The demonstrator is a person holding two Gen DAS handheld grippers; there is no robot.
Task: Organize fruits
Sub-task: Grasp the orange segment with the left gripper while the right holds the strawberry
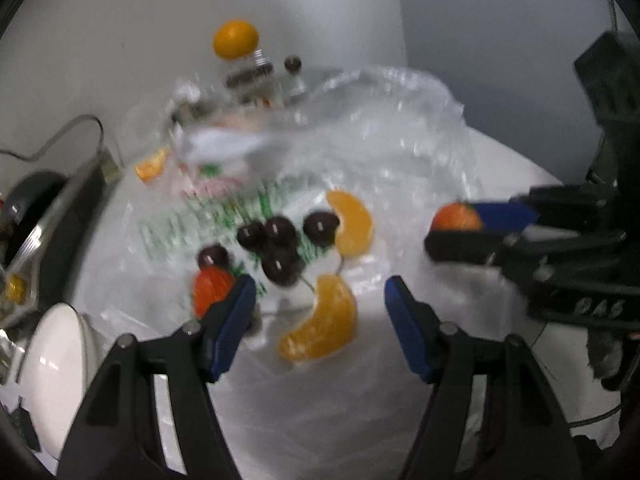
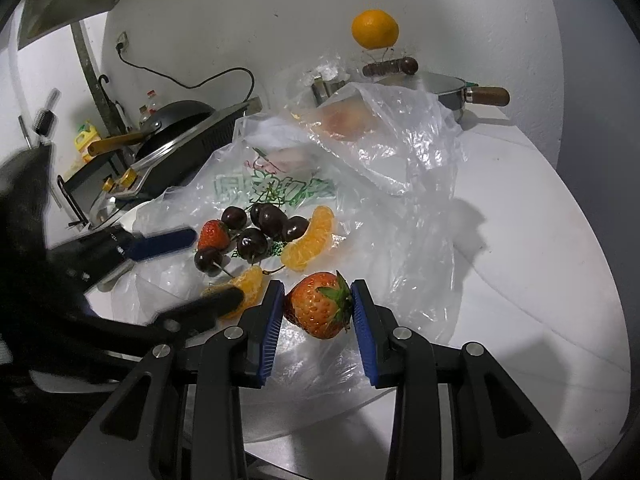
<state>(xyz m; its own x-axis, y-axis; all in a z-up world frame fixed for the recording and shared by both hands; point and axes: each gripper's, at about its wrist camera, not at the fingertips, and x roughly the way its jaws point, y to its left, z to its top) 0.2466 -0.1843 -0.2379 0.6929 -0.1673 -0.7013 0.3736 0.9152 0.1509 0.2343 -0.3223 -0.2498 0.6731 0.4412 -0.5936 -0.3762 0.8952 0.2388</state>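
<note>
My right gripper [image 2: 317,292] is shut on a red strawberry [image 2: 320,308], held just above the plastic bag [image 2: 400,140]; in the left wrist view it [image 1: 452,226] shows at the right with the strawberry [image 1: 456,216]. My left gripper [image 1: 320,312] stands open over an orange segment [image 1: 324,324] that lies between its fingers, pads apart from it. On the bag lie several dark cherries [image 1: 276,240], a second strawberry [image 1: 210,288] and another orange segment [image 1: 354,220]. The right wrist view shows the left gripper [image 2: 216,268] beside the cherries [image 2: 256,232].
A whole orange [image 2: 375,28] sits on a pot lid's handle at the back, by a steel pot [image 2: 440,88]. A black pan [image 2: 180,116] on a stove stands at the left. A white bowl [image 1: 60,360] is near my left gripper. White table [image 2: 540,240] extends to the right.
</note>
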